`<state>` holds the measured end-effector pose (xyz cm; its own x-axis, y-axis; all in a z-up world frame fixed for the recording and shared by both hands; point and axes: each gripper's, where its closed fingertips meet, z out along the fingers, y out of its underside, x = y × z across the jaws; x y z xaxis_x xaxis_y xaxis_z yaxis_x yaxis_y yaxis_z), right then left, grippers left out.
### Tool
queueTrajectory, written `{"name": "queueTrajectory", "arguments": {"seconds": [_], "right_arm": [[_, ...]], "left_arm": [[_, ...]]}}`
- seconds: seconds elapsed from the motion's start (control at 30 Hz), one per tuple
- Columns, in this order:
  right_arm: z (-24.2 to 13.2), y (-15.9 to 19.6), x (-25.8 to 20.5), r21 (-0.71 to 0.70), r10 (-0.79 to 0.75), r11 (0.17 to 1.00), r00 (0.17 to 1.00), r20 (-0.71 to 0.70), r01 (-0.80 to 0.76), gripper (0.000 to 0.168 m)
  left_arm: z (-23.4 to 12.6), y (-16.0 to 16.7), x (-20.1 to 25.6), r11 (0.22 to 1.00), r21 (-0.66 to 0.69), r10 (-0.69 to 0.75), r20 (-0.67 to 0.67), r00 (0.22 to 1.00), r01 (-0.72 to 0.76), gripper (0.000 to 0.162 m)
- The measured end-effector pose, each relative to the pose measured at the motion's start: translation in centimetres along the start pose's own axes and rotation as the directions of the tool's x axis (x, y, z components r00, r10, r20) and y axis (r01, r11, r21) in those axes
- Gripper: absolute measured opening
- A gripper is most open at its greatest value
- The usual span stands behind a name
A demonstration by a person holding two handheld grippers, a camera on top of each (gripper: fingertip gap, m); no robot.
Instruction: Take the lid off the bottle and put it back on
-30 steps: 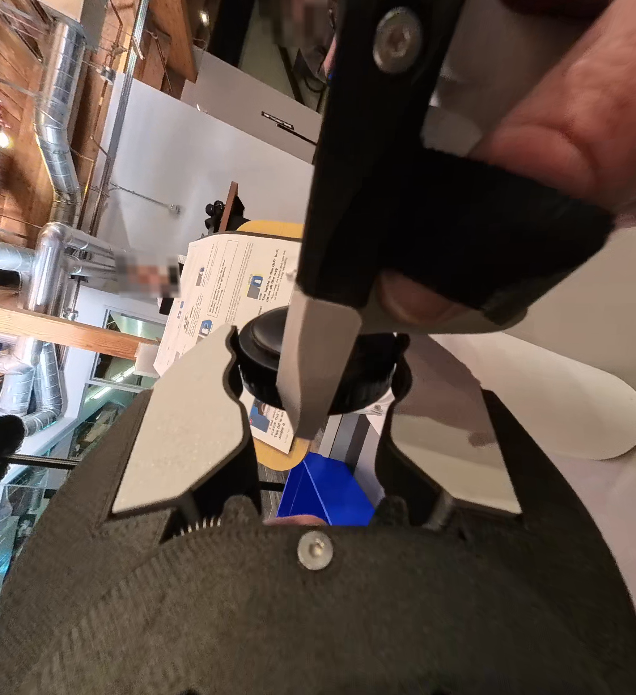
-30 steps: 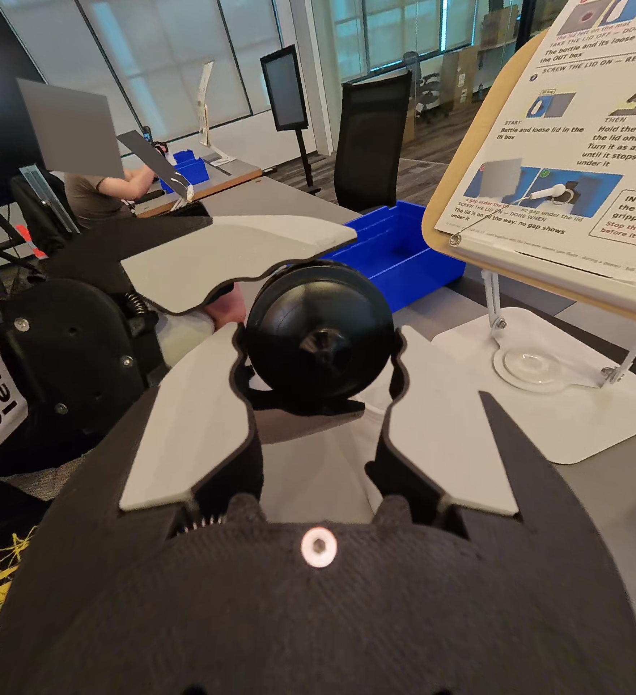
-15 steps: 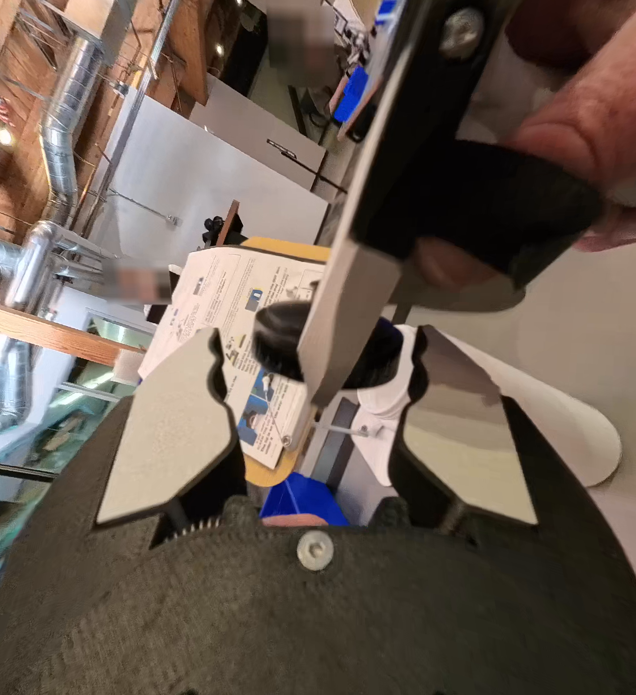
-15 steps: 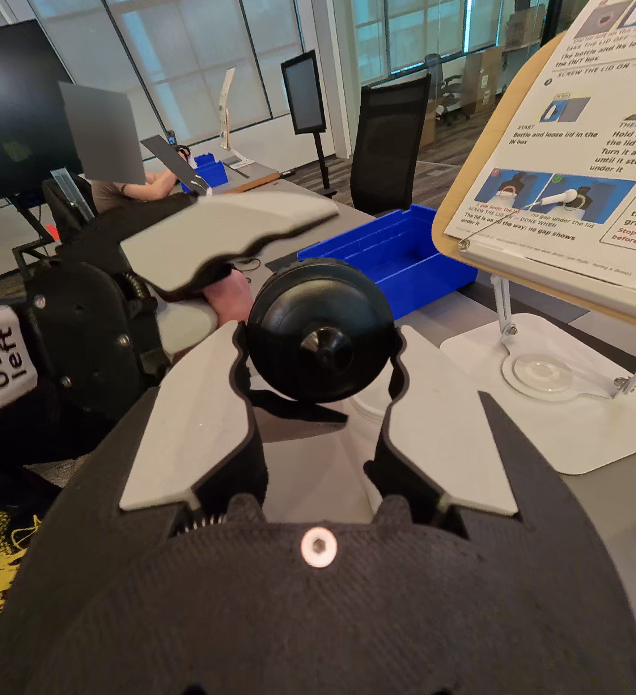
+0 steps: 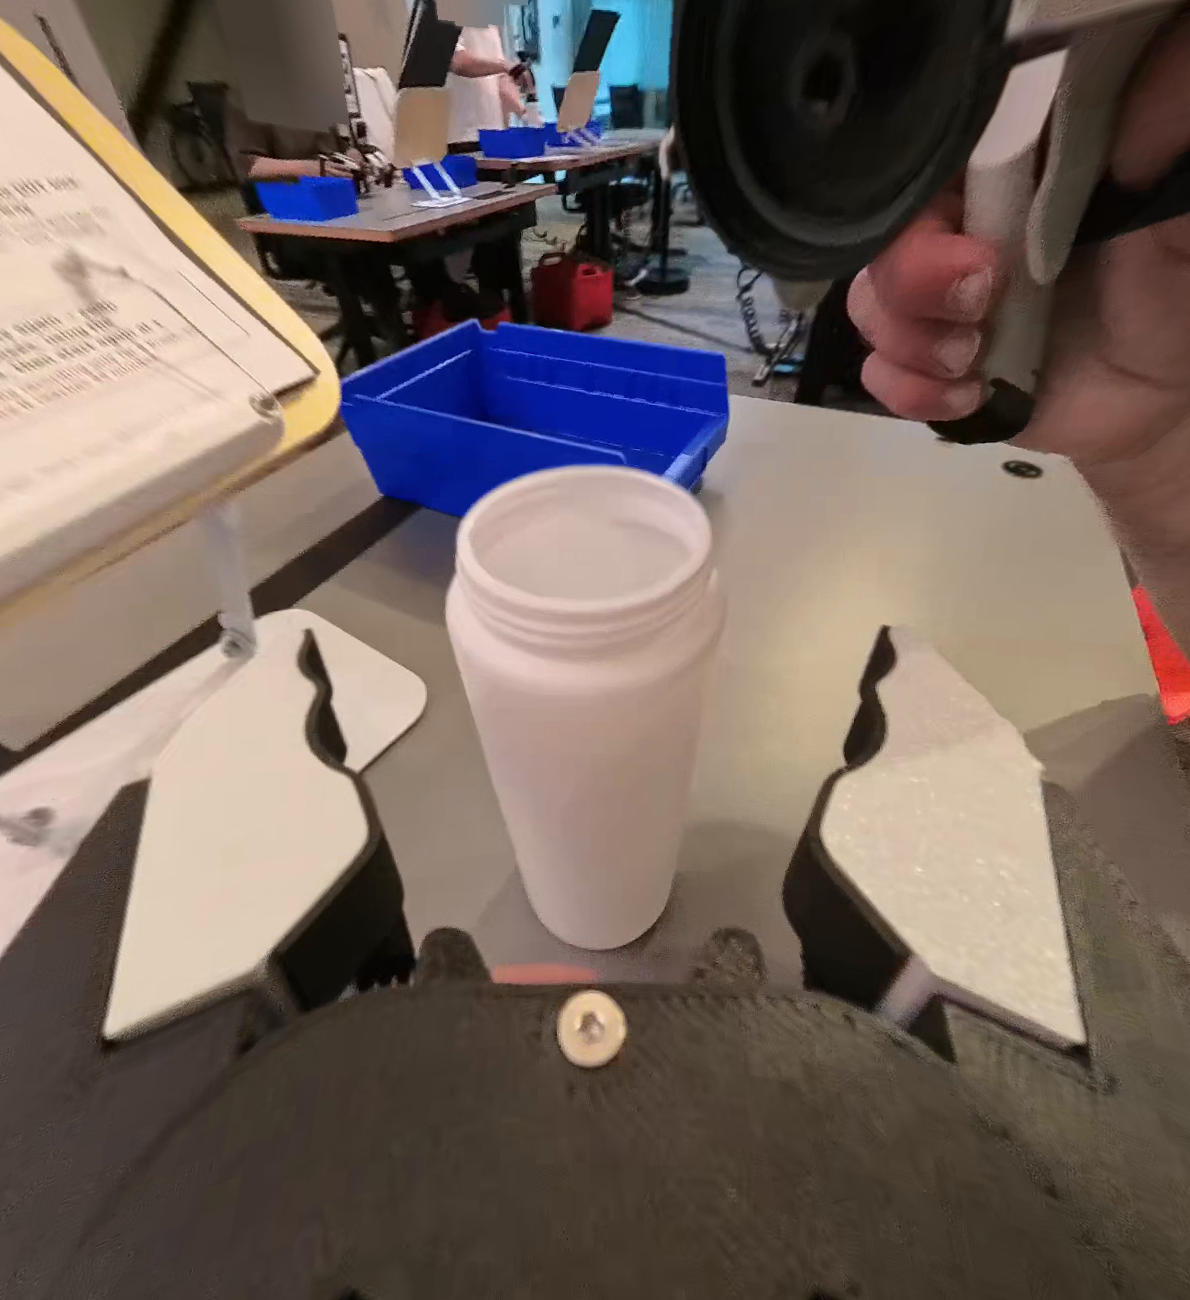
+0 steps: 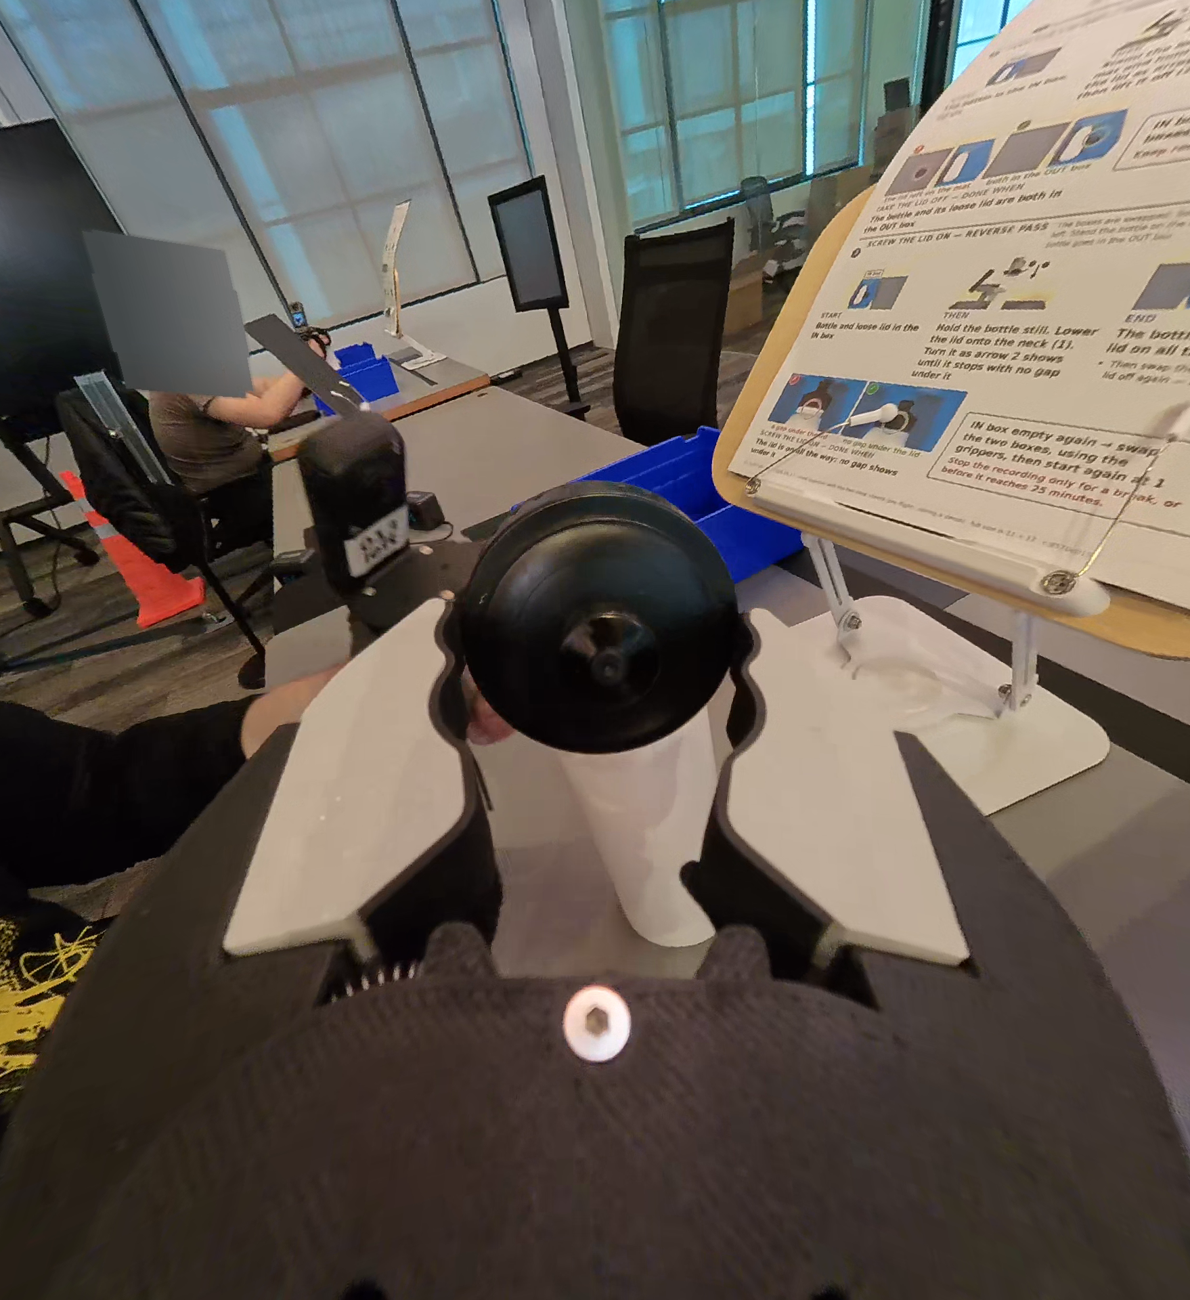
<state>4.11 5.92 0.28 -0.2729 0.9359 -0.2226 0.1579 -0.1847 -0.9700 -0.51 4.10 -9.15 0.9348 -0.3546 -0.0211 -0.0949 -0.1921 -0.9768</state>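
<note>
We are holding our left hand-held gripper [image 5: 596, 710] spread wide, its flat grey plates flanking but not touching the smooth white cylindrical bottle [image 5: 581, 703], which is standing upright and uncapped, threaded neck showing, on the matte grey surface [image 5: 894, 549]. Our right hand-held gripper [image 6: 596, 672] is clamping the round, glossy black lid [image 6: 596, 619] above the bottle.

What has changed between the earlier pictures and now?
The left tongs have let go of the white bottle and opened wide; it now stands alone on the grey table, mouth open. The right tongs have lifted the black lid clear of the neck. They still grip the lid; the blue bin has not moved.
</note>
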Motion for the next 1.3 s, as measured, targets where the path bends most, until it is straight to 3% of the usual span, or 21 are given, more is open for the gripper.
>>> {"name": "queueTrajectory", "arguments": {"seconds": [0.17,0.37,0.57,0.77,0.9,1.0,1.1,1.3], "right_arm": [[0.7,1.2,0.5,-0.033,0.017,0.999,1.000,0.021,-0.016,0.073],[1.0,2.2,1.5,-0.051,0.041,0.998,0.999,0.021,-0.040,0.073],[1.5,2.8,1.9,-0.065,0.048,0.997,0.998,0.032,-0.046,0.073],[1.5,3.0,2.4,-0.092,0.039,0.995,0.999,0.037,-0.036,0.073],[1.4,2.4,2.4,-0.208,-0.040,0.976,0.996,0.083,0.056,0.073],[1.8,2.3,2.2,-0.387,-0.132,0.903,0.978,0.162,0.186,0.073],[2.7,2.8,2.5,-0.562,-0.208,0.764,0.946,0.250,0.316,0.073],[4.2,4.6,2.1,-0.708,-0.225,0.463,0.843,0.488,0.533,0.073]], "left_arm": [[2.1,3.0,0.4,0.999,0.002,-0.039,-0.067,0.997,0.039,0.118],[3.2,4.0,0.4,1.000,-0.012,-0.015,-0.078,0.997,0.014,0.113],[3.7,4.2,0.7,1.000,0.017,-0.008,-0.095,0.995,0.010,0.090],[4.0,4.0,0.7,0.999,0.039,-0.006,-0.105,0.995,0.010,0.089],[4.2,4.0,0.7,0.999,0.042,0.006,-0.106,0.994,-0.001,0.088],[4.4,3.9,0.6,0.999,0.050,0.006,-0.109,0.994,-0.001,0.088],[4.5,3.9,0.7,0.999,0.053,0.009,-0.118,0.993,-0.002,0.088],[4.7,3.8,0.9,0.998,0.065,0.016,-0.133,0.991,-0.008,0.088]]}}
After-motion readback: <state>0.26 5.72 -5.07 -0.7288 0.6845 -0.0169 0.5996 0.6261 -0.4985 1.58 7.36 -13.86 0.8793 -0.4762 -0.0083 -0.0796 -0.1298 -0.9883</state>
